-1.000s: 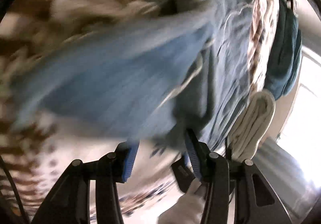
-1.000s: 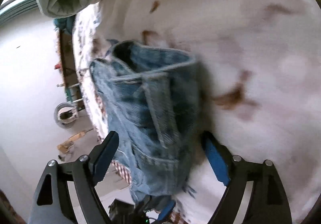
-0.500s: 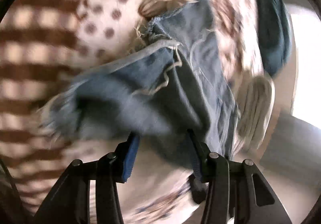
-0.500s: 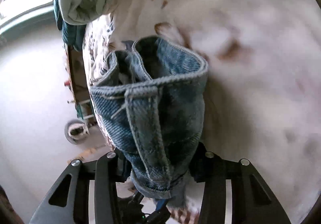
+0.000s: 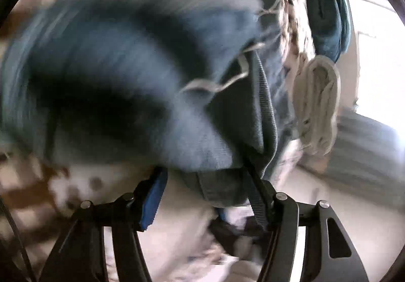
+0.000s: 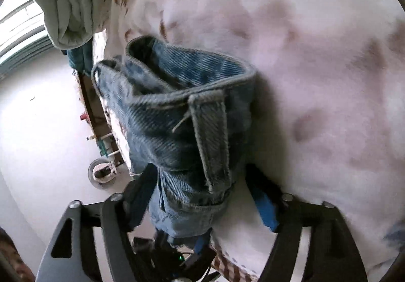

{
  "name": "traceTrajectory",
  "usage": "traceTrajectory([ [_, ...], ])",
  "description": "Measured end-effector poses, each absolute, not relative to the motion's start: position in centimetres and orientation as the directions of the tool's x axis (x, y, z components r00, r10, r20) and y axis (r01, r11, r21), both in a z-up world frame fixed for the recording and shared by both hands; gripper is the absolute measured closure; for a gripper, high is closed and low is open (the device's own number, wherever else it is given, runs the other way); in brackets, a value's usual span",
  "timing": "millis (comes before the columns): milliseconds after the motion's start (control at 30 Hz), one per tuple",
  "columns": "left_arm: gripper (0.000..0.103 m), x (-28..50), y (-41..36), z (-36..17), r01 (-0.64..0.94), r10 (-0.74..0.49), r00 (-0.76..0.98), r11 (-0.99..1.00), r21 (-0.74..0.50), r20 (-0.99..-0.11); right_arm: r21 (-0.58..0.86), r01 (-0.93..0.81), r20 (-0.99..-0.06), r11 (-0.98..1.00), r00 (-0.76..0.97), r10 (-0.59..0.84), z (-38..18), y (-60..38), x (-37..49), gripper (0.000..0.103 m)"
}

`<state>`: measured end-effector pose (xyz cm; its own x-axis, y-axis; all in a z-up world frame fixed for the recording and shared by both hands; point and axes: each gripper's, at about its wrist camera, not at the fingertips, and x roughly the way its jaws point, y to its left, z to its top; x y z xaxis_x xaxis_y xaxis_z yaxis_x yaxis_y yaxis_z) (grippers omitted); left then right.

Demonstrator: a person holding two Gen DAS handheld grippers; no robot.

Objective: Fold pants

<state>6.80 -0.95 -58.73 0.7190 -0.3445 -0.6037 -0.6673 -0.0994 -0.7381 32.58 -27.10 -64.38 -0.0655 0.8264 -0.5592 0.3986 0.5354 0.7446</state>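
Denim (image 5: 126,79) nearer, blurred — belt loop (image 6: 212,145) right-only
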Motion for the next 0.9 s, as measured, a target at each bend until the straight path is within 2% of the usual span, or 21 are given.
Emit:
traceTrajectory([
  [67, 0.045, 5.7, -1.6, -58.2, -0.639, -0.346, 0.747, -0.136, -0.757, -0.568, 0.743, 0.407, -0.555, 0.532, -0.070, 0.829, -64.3, -27.2, 32.3, 0.023],
  [100, 0.044, 5.1, -1.9, -57.9, -0.651, -0.347, 0.739, -0.146, -0.745, -0.578, 0.746, 0.407, -0.550, 0.528, -0.070, 0.832, -64.2, -27.3, 32.2, 0.022],
  [233, 0.045, 0.6, -0.5, -55.4, -0.735, -0.287, 0.676, -0.198, -0.649, -0.678, 0.735, 0.404, -0.560, 0.545, -0.093, 0.823, -63.9, -27.6, 32.9, 0.022],
  [367, 0.044, -0.1, 2.6, -51.3, -0.780, -0.212, 0.606, 0.028, -0.625, -0.767, 0.722, 0.375, -0.574, 0.581, -0.144, 0.806, -64.0, -26.9, 33.9, 0.022],
  [433, 0.039, 1.0, 4.2, -51.5, -0.767, -0.222, 0.605, 0.097, -0.635, -0.765, 0.718, 0.348, -0.586, 0.603, -0.166, 0.793, -63.9, -25.7, 34.6, 0.022],
  [500, 0.037, 3.0, 5.0, -53.3, -0.727, -0.308, 0.620, 0.120, -0.676, -0.722, 0.716, 0.343, -0.588, 0.608, -0.172, 0.790, -63.9, -25.2, 34.8, 0.022],
  [633, 0.040, 2.5, 6.9, -54.7, -0.654, -0.361, 0.672, 0.119, -0.747, -0.647, 0.717, 0.384, -0.577, 0.581, -0.140, 0.805, -64.7, -26.7, 33.8, 0.022],
  [667, 0.052, 2.8, 7.1, -54.2, -0.642, -0.361, 0.678, 0.136, -0.755, -0.641, 0.719, 0.394, -0.572, 0.573, -0.132, 0.809, -64.9, -27.3, 33.2, 0.023],
  [700, 0.071, 2.9, 7.0, -53.7, -0.638, -0.370, 0.655, 0.196, -0.745, -0.659, 0.719, 0.405, -0.569, 0.564, -0.123, 0.813, -65.0, -27.4, 33.2, 0.023],
  [767, 0.084, 4.1, 6.9, -53.6, -0.651, -0.385, 0.604, 0.267, -0.710, -0.698, 0.719, 0.409, -0.571, 0.562, -0.114, 0.813, -65.1, -27.4, 32.9, 0.026],
  [833, 0.085, 3.1, 5.8, -54.3, -0.712, -0.407, 0.449, 0.375, -0.594, -0.796, 0.716, 0.407, -0.576, 0.566, -0.113, 0.810, -65.1, -27.5, 32.7, 0.027],
  [900, 0.086, 2.0, 4.2, -54.7, -0.729, -0.429, 0.341, 0.441, -0.524, -0.836, 0.715, 0.403, -0.577, 0.571, -0.119, 0.808, -65.2, -27.9, 32.5, 0.027],
])
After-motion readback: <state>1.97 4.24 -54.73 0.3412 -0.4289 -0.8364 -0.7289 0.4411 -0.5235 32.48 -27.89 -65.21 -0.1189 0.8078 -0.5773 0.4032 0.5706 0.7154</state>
